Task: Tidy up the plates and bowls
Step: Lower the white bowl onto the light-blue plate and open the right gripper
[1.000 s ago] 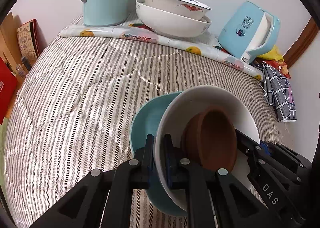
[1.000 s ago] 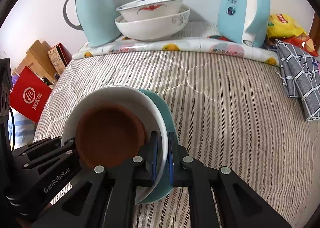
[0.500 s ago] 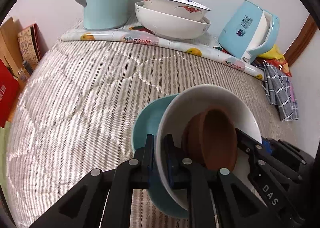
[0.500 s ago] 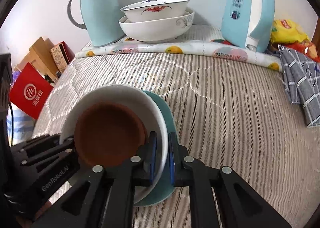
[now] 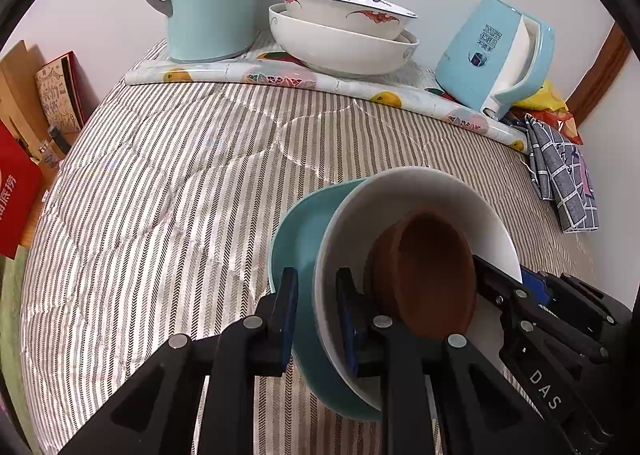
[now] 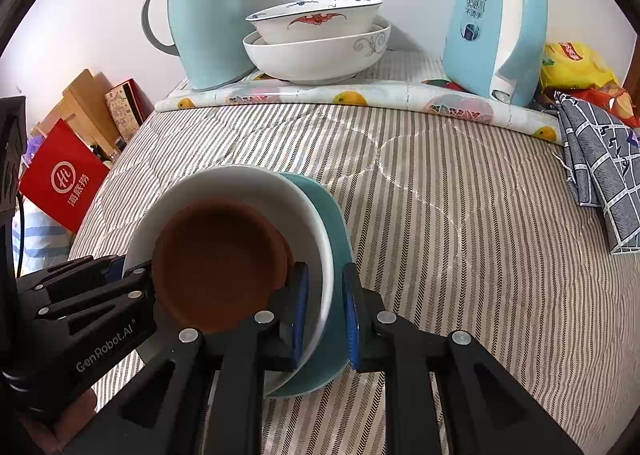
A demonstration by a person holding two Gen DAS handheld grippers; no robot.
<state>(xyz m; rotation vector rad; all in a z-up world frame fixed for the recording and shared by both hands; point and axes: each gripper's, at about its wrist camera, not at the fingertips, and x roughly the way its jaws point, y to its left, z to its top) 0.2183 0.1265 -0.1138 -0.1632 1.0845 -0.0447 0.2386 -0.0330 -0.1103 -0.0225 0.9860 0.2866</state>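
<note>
Near, a matt brown bowl (image 6: 218, 263) sits in a glossy white bowl (image 6: 256, 185) over a smooth teal plate (image 6: 334, 223), on woven striped quilted cloth (image 6: 460, 223). Far, 2 glazed ceramic bowls (image 6: 316, 43) stand on shiny printed oilcloth (image 6: 360, 97).

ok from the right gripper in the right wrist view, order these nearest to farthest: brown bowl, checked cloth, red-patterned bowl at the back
1. brown bowl: just left of the right gripper, nested in the white bowl.
2. checked cloth: far right edge of the striped cover.
3. red-patterned bowl: at the back by the wall, stacked in a larger white bowl.

Red bag (image 5: 16, 211) cut off, perhaps half.
</note>
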